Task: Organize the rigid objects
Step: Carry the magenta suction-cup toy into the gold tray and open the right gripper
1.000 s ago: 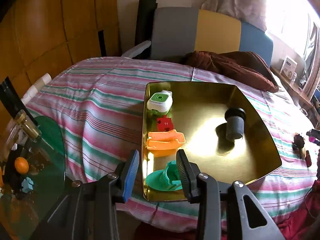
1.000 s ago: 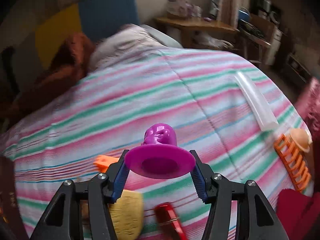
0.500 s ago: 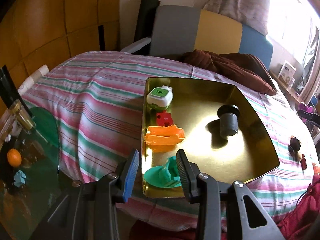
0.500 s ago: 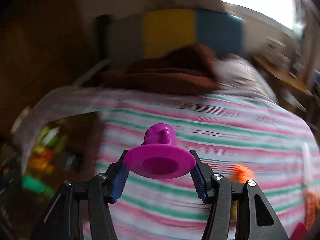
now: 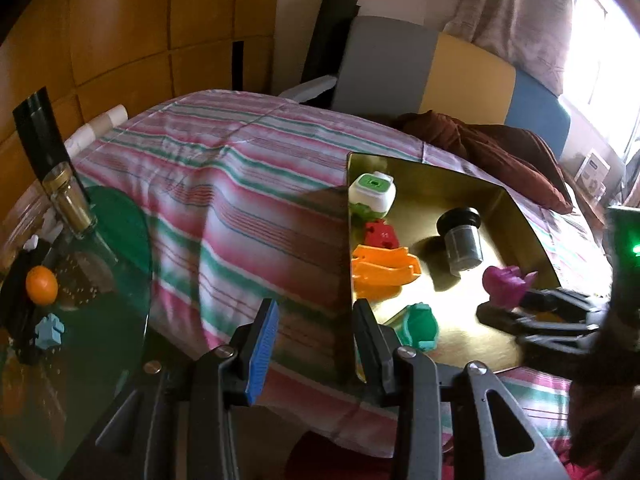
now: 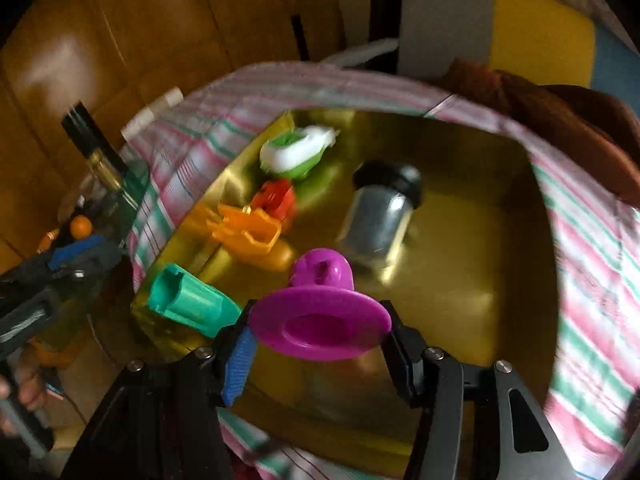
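- gold metal tray fills the centre right of the left wrist view, on the striped cover. along its left wall lie a green-and-white box, a red block, an orange piece and a teal piece; a dark jar lies mid-tray.
- new against half a second ago: the right gripper has come in from the right edge, carrying the magenta piece over the tray floor.
- the left gripper sits at the bottom, fingers apart and empty, straddling the tray's near left corner; the tray has slid rightward in frame.
- right wrist view: the fingers are clamped on the magenta piece's flange, lower centre. a half second back it faced bare striped cover; now the tray lies beneath it, blurred.
- judgement: transport is nearly done; lowering and release remain.
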Tool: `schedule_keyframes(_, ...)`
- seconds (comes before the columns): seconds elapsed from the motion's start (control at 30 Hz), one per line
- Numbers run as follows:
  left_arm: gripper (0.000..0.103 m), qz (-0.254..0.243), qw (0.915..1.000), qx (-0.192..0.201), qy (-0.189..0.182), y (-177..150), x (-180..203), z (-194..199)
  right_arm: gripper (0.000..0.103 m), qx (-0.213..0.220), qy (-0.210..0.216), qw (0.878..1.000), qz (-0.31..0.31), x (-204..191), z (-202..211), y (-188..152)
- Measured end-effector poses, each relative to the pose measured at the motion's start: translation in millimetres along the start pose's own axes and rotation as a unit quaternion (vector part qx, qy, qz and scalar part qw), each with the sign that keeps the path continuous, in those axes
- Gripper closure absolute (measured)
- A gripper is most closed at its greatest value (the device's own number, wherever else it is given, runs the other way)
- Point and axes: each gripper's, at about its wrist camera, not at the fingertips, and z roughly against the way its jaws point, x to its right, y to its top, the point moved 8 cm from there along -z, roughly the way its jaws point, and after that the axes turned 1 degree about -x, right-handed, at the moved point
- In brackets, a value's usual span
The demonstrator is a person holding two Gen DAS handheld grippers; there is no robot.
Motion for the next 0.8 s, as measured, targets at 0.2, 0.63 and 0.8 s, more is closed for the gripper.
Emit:
schedule_keyframes(0.2,0.064,-0.002,1.0000,0.003,-0.001,-1.7,-3.2,-0.9,0.044,-0.038,0.018,0.999,0.000,-20.7,-34.2,-11.3)
schedule_keyframes(0.63,0.064,-0.016,0.9998,0.011,-0.001,2.7,2.6,3.5,0.034,-0.020,0.029,0.999,-0.005,-27.6,-18.3,-10.9)
schedule_keyframes(0.8,0.064,-0.032,0.9992,0.023,-0.004,4.5,12.6,12.1,0.030,0.011,0.008,1.000,-0.006,-20.3,2.7,-5.5)
